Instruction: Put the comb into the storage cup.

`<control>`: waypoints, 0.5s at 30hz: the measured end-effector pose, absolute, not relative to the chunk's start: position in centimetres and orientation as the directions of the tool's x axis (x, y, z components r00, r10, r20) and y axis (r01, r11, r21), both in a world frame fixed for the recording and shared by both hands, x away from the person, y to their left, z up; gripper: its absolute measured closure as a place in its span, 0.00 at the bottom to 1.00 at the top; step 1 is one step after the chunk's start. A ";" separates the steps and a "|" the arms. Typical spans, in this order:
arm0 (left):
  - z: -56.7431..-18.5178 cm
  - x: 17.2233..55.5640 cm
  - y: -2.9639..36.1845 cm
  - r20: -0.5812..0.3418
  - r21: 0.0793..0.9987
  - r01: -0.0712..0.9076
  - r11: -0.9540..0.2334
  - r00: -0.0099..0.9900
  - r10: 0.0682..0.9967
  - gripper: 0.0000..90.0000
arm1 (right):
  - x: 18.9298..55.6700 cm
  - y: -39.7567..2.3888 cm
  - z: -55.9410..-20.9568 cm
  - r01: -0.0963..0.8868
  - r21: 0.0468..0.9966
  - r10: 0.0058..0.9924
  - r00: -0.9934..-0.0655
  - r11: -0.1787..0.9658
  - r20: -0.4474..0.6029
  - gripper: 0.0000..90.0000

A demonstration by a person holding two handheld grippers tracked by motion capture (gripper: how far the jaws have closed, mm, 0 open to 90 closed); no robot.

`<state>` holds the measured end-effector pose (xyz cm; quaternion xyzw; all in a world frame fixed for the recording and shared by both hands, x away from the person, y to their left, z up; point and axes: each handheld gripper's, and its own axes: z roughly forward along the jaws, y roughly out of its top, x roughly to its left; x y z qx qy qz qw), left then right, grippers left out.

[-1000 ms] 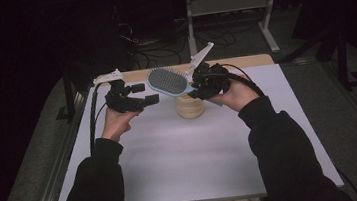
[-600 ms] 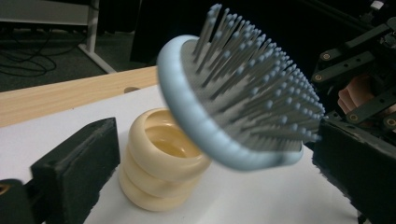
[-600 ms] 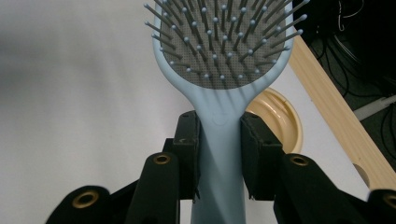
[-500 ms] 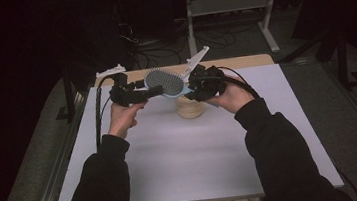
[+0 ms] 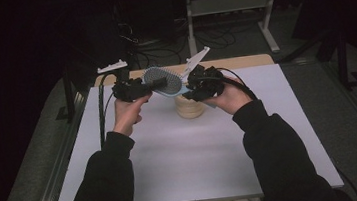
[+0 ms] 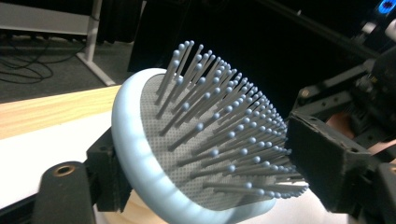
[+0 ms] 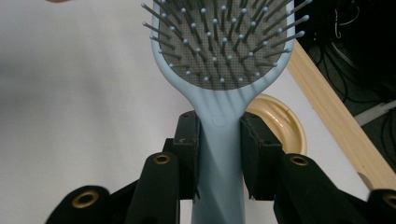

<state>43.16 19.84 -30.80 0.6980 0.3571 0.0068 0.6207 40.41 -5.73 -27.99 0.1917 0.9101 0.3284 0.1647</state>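
A: Hairbrush (image 7: 219, 51) first; its pale blue handle runs up from six o'clock in the right gripper view, clamped between the two black jaws of the right gripper (image 7: 218, 154), which press on it from both sides; the grip is narrow and firm.

B: And the head?

A: Toward twelve o'clock from that grip; grey pad, ball-tipped bristles facing the camera; behind its neck, at about three o'clock, a round tan wooden cup (image 7: 280, 122) stands on the white table (image 7: 79, 116).

B: What about the left gripper?

A: In the left gripper view, the left gripper (image 6: 205, 154) has the brush head between its jaws; one jaw sits behind the blue rim at eight o'clock, the other stands at the bristle tips at three o'clock; the jaws have just been closing, now at a middling width; I cannot tell whether they press yet.

B: From above?

A: In the high view the hairbrush (image 5: 162, 80) hangs in the air above the cup (image 5: 190, 107); left gripper (image 5: 151, 85) at nine o'clock of it, right gripper (image 5: 191, 85) at three; a wooden edge strip (image 5: 243, 61) lies beyond at twelve.
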 end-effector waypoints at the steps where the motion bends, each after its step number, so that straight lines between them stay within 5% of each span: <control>1: -30.8 43.2 19.9 -0.439 0.871 0.489 0.035 0.746 0.500 0.28 | 40.4 -5.6 -28.0 0.244 0.660 0.461 -0.870 0.710 -0.175 0.76; 15: -28.6 42.6 19.0 -0.387 0.904 0.427 0.020 0.795 0.467 0.56 | 40.7 -4.8 -28.1 0.256 0.656 0.484 -0.854 0.710 -0.190 0.76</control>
